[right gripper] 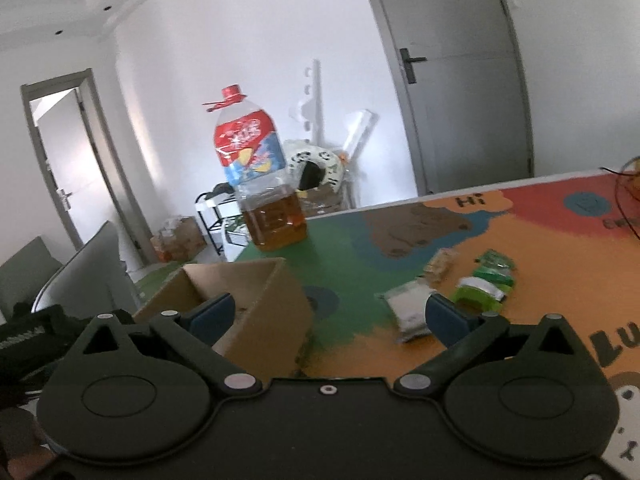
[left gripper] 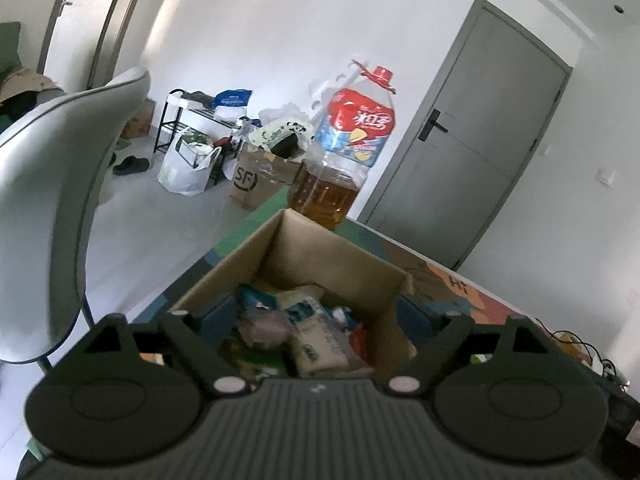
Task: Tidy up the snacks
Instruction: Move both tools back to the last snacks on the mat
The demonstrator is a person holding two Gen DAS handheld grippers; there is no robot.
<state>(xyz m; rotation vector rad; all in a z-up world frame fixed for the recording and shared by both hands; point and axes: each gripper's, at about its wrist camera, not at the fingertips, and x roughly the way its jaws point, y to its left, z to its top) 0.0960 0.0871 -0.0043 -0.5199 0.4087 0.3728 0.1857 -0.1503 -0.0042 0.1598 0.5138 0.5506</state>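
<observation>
My left claw (left gripper: 312, 312) hangs released over the brown cardboard box (left gripper: 352, 264); my right claw (right gripper: 328, 312), spread empty, should square onto the white snack packet (right gripper: 408, 308) on the desk (right gripper: 400, 360).

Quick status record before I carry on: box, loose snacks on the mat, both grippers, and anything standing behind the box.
box: open cardboard box on the patterned mat, several snack packets inside
loose snacks: white packet, green packets, small clear packet, all right of the box
left gripper: open, over the box, empty
right gripper: open, empty, beside the white packet
behind box: upright oil bottle, red cap
</observation>
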